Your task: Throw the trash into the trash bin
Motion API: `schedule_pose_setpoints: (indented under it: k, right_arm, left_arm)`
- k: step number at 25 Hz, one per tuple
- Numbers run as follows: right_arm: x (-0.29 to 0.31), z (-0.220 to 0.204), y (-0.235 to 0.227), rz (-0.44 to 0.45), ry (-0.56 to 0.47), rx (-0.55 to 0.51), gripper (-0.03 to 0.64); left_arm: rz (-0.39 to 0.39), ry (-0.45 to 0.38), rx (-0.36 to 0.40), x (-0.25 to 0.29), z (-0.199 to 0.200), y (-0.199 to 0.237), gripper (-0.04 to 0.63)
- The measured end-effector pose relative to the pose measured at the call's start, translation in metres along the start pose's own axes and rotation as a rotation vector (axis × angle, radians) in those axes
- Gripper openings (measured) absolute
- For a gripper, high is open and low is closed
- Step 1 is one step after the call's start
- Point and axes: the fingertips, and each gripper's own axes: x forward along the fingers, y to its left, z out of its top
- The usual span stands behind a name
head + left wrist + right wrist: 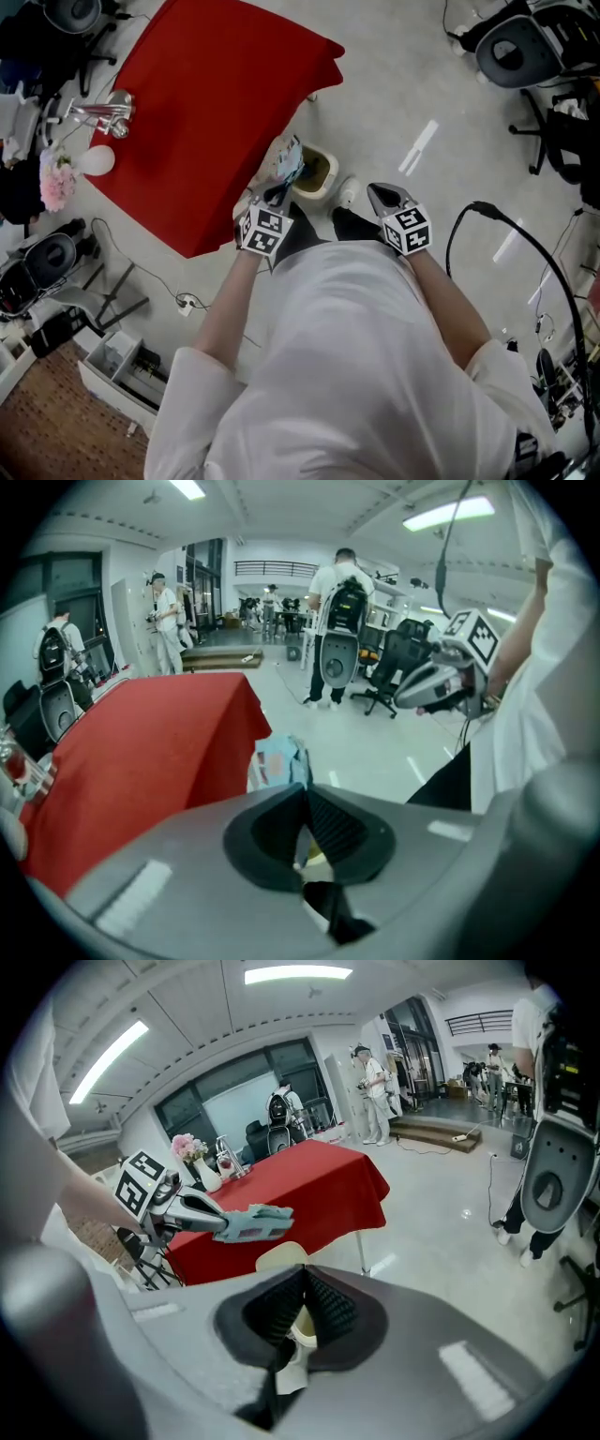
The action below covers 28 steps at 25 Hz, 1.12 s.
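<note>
**Item 1.** Flat pale-blue and white plastic wrapper [287, 161]. It was held in the air, pinched by its lower edge in the left gripper [278, 194], whose jaws were clenched on it. Most of the packet stuck out beyond the fingertips. It hung at about 10 o'clock of the bin, close to the rim, and by the head view was not yet squarely over the mouth.

**Item 2.** Small cream square plastic trash bin [311, 193]. It stood upright on the pale floor just off the table's corner. The inside was dark and its contents could not be made out.

**Item 3.** Right gripper [378, 193]. It was at 4 o'clock of the bin and apart from it, jaws pressed together with nothing in them.

**Item 4.** Table under a red cloth [206, 94], at 10 o'clock of the bin. Pink flowers [56, 180] stood at its far edge, towards 9 o'clock.

**Handling note (judgement).** The step in hand was the carry to the drop.
- The wrapper looks light and liable to drift.
- It should be brought towards 4 o'clock until it hangs wholly over the opening.
- It should be lowered close to the rim before the jaws are let go.
- The idle gripper should stay clear of the bin.
</note>
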Motion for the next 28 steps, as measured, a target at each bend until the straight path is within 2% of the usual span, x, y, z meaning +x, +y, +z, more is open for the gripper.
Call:
schedule_pose_setpoints:
  k: [8, 17, 28]
  right_arm:
    - [0.014, -0.015, -0.011, -0.002, 0.035, 0.029, 0.002]
    - [0.044, -0.033, -0.025, -0.011, 0.059, 0.061, 0.002]
    - [0.103, -0.066, -0.043, 0.002, 0.087, 0.083, 0.002]
  left_arm:
    - [-0.062, 0.042, -0.018, 0.033, -0.019, -0.013, 0.009]
    - [-0.105, 0.098, -0.068, 0.078, -0.057, -0.008, 0.009]
    - [-0.139, 0.146, -0.158, 0.146, -0.111, 0.000, 0.009]
